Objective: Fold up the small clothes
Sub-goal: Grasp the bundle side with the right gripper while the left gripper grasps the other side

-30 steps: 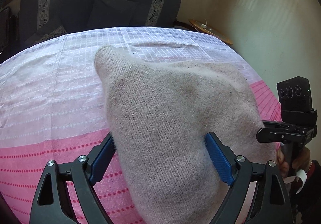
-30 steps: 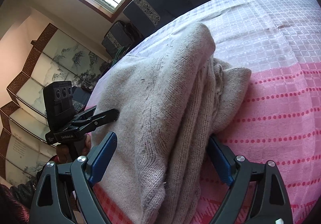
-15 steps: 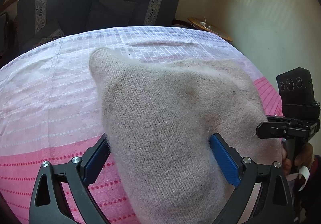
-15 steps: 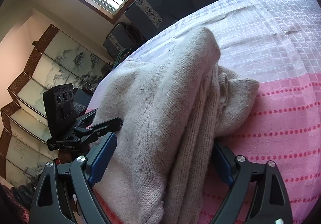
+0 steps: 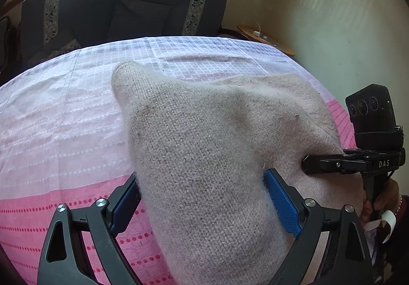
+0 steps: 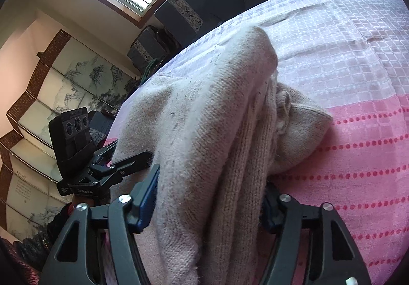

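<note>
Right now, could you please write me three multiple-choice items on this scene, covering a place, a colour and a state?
1. Where does the beige knitted garment lie?
A. on the pink and lilac checked cloth
B. on the dark sofa
C. on the floor

2. What colour are the pads of the left hand-held gripper?
A. red
B. blue
C. white

3. How is the right hand-held gripper?
A. wide open, empty
B. out of view
C. closed on the garment's bunched layers

Key: 1 A, the cloth shows all around it. 2 B, the blue pads flank the knit. 3 C, its jaws have just closed onto the knit.
</note>
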`<control>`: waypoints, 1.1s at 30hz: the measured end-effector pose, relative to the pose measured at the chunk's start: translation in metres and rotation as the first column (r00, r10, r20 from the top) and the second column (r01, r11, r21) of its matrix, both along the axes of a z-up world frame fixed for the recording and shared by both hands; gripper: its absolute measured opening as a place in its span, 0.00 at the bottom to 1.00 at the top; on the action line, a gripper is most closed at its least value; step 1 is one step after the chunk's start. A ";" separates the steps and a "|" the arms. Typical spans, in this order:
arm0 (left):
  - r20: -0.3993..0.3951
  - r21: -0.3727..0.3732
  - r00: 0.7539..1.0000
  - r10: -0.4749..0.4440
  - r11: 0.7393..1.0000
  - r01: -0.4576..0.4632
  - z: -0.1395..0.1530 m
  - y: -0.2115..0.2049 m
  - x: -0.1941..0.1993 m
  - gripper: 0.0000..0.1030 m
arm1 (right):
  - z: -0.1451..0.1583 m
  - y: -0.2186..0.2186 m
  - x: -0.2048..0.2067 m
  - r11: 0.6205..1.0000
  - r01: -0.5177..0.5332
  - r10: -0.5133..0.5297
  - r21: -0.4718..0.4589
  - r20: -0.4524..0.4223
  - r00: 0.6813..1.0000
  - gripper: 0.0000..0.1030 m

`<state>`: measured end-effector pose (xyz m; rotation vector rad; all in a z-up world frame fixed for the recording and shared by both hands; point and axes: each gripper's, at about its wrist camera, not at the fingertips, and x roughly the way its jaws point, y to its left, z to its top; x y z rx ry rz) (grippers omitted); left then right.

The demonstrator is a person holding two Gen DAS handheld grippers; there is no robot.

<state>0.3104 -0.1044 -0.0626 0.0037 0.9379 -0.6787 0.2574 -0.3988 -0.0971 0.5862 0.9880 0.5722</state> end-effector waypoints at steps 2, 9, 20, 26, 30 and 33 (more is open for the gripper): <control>-0.005 0.002 1.000 0.007 1.000 -0.007 0.000 0.000 0.000 0.86 | 0.000 0.001 0.000 1.000 -0.002 0.002 -0.010 0.003 1.000 0.46; -0.013 0.005 1.000 0.008 1.000 -0.008 0.001 0.000 0.000 0.86 | -0.002 0.000 -0.001 1.000 0.004 -0.004 0.005 0.002 1.000 0.50; -0.038 -0.070 0.999 -0.013 0.998 0.011 -0.007 0.006 0.008 0.73 | -0.002 0.002 0.001 1.000 0.015 -0.015 -0.017 0.010 1.000 0.42; 0.051 -0.013 0.998 0.040 0.999 -0.040 0.012 0.001 -0.016 0.51 | 0.020 0.015 -0.016 0.997 0.061 -0.057 -0.043 0.086 0.995 0.36; 0.078 0.008 0.994 0.078 0.997 -0.079 0.028 0.011 -0.037 0.50 | 0.038 0.029 -0.034 0.997 0.062 -0.057 -0.044 0.114 0.992 0.35; 0.120 0.040 0.989 0.091 0.995 -0.096 0.044 0.021 -0.057 0.50 | 0.049 0.041 -0.049 0.998 0.055 -0.050 -0.035 0.131 0.990 0.35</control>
